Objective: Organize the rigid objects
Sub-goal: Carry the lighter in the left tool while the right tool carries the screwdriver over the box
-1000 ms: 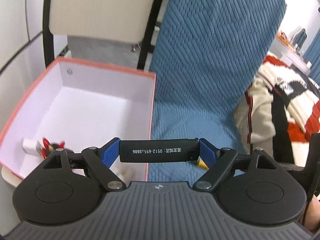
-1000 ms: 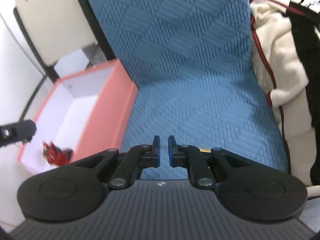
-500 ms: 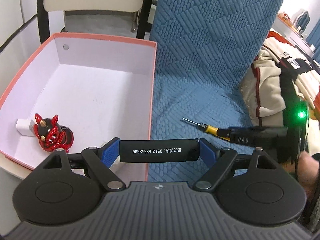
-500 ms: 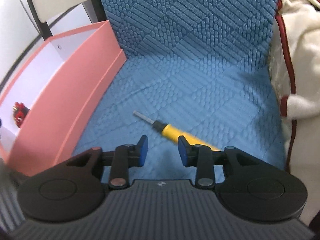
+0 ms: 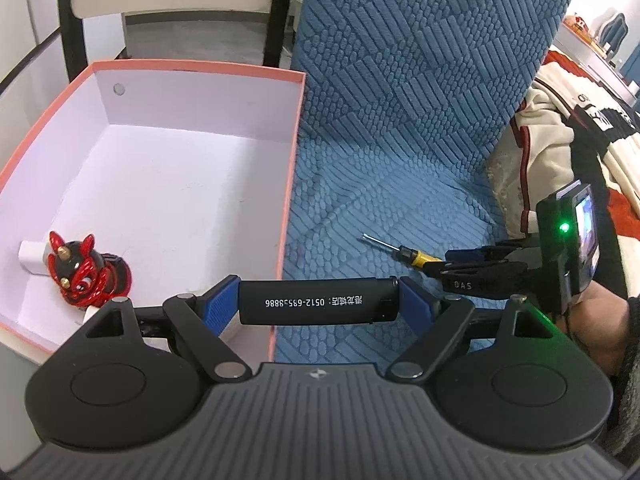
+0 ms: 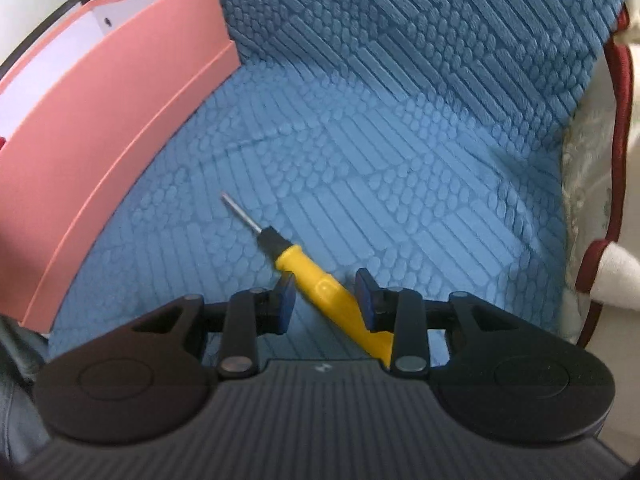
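Left gripper [image 5: 319, 305] pinches one lighter [image 5: 318, 302]; right gripper [image 6: 325, 295] (spread) straddles one screwdriver [image 6: 316, 280]; one box [image 5: 292, 168]

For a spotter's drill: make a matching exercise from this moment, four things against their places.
Things:
1. black lighter
2. yellow screwdriver
3. red and black figurine
4. cream jacket

Places:
A. inside the pink box, in a near corner
B. lying on the blue cushion, handle between the open right tongs
C. heaped to the right of the cushion
D. clamped end to end in the left tongs

Pairs: 1-D, 2-B, 3-A, 4-C
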